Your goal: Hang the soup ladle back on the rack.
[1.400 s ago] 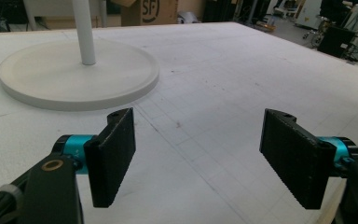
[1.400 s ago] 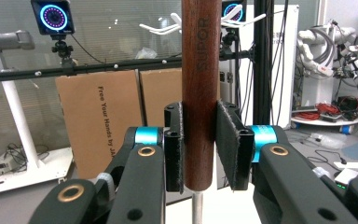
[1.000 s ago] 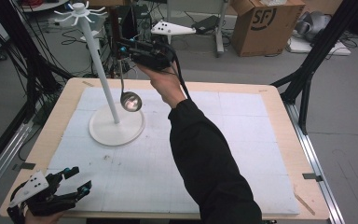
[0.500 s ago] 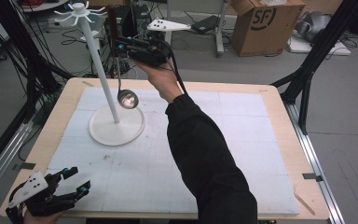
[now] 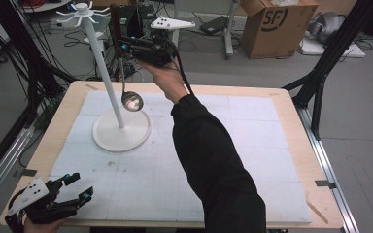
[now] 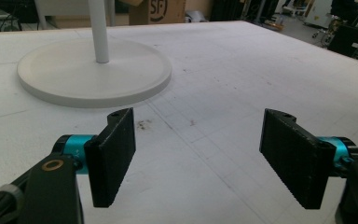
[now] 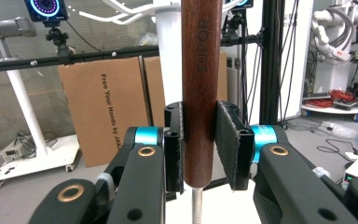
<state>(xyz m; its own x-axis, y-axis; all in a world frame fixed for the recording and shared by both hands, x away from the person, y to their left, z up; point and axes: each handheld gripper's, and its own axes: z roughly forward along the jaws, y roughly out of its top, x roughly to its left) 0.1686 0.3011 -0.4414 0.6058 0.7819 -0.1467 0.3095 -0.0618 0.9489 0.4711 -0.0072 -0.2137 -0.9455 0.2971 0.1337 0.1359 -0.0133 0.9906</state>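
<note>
At the lower left of the high view, the left gripper (image 5: 75, 194) rests low over the near edge of the white foam mat (image 5: 252, 145), held by a hand at the bottom of the frame; in the left gripper view its two black pads (image 6: 114, 154) stand wide apart with nothing between them, bare mat showing in the gap. Beyond them, in the upper left of that view, sits the round white base (image 6: 93, 74) of the stand, its pole rising out of the frame. In the high view a dark sleeve (image 5: 213, 165) runs from the bottom centre up toward the top, and the right hand (image 5: 162, 80) carries the right gripper (image 5: 121, 46) above the far edge of the table (image 5: 291, 104), just right of the stand's pole (image 5: 104, 73). Its jaws are clamped on the dark wooden handle (image 7: 200, 88) of a ladle (image 5: 131, 101), which hangs upright, its metal bowl down beside the pole and above the base. At the top left of the high view the stand's spoked white head (image 5: 81, 10) sits above and left of the gripper. Farthest back, a cardboard box (image 5: 277, 24) stands on the floor.
</note>
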